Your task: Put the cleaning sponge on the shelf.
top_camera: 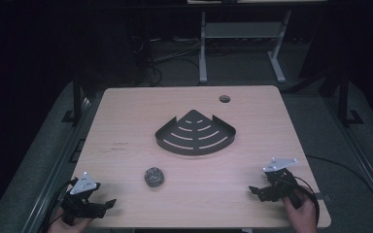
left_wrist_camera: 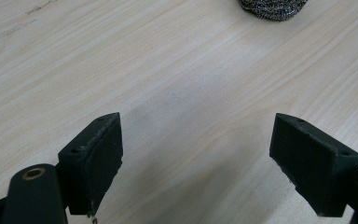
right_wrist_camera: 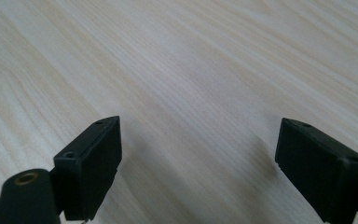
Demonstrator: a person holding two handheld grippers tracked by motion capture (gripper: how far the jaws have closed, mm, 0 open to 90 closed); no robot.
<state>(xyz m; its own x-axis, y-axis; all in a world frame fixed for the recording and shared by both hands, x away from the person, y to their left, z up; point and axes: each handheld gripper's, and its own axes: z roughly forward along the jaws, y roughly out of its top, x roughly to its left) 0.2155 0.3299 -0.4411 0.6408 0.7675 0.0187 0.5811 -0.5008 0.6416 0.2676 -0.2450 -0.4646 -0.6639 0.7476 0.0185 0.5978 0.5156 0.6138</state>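
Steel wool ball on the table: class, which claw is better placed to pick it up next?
Probably the left claw. It is open, and the steel wool ball lies close ahead of it. The right claw, also open, sits farther off, across bare table.

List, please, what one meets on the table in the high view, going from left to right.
left gripper → scouring ball → black corner rack → right gripper
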